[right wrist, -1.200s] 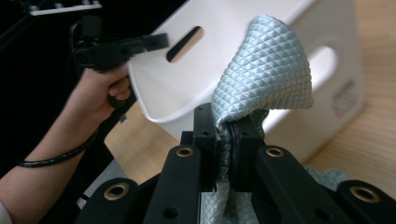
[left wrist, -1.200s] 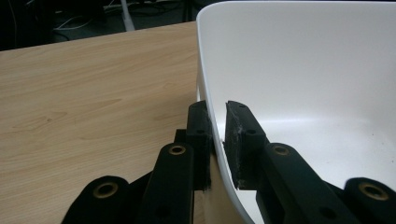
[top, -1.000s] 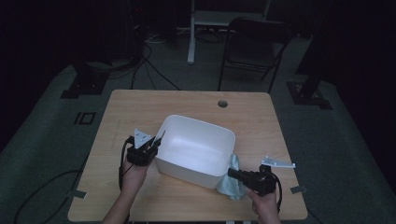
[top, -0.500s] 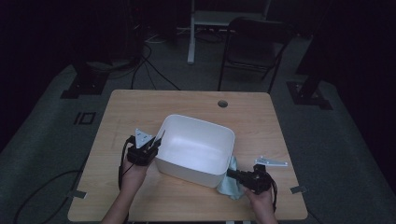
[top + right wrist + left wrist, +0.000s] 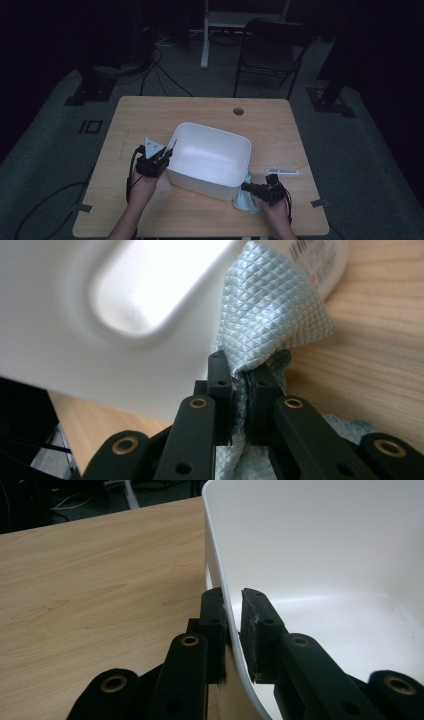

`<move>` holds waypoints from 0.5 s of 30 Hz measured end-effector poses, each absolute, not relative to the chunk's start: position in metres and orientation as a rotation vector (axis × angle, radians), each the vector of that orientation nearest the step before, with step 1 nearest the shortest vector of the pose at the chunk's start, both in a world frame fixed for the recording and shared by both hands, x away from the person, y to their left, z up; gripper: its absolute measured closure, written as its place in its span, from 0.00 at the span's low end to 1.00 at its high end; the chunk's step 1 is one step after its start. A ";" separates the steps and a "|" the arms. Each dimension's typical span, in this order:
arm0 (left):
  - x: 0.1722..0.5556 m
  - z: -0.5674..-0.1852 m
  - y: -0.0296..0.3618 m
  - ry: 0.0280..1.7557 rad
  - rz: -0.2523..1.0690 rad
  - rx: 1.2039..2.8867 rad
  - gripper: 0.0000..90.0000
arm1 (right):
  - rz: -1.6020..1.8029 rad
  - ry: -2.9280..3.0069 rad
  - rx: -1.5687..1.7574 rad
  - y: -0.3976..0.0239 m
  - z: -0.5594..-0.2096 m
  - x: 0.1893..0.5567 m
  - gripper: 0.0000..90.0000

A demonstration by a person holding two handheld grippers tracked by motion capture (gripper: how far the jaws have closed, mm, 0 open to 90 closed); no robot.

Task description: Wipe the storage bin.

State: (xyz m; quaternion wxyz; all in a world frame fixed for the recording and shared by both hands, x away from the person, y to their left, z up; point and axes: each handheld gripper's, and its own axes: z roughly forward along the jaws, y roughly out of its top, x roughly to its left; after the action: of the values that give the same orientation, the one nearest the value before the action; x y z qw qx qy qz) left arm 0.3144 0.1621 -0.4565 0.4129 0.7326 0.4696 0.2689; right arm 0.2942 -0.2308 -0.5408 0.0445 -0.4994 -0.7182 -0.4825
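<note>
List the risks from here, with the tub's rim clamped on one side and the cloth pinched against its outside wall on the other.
1. The left gripper holds the white tub by only a thin stretch of rim; a hard wipe could tilt or twist the tub out of that grip.
2. The right gripper pinches a small bunch of the light blue cloth; dragging it could pull the cloth free.
3. The tub's label sits beside the cloth and might get rubbed.

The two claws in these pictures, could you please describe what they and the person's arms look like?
Both the left claw and the right claw are black, with flat linkage bars joined by brass-coloured rivets and blocky jaw pads carrying small screw holes. From above, each claw body bears a light grey three-cornered plate, and a dark cable trails back from the left one. The forearms are bare, with no sleeves in view.
</note>
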 end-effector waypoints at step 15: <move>0.313 -0.458 0.161 1.208 0.694 1.799 0.89 | -1.547 -2.262 -1.489 -0.242 -0.507 0.285 0.94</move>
State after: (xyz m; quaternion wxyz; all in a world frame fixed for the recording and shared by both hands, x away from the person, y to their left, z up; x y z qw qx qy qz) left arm 0.3131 0.1614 -0.4581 0.4196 0.7176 0.4820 0.2768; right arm 0.2851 -0.2416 -0.5074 0.0114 -0.4773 -0.7253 -0.4960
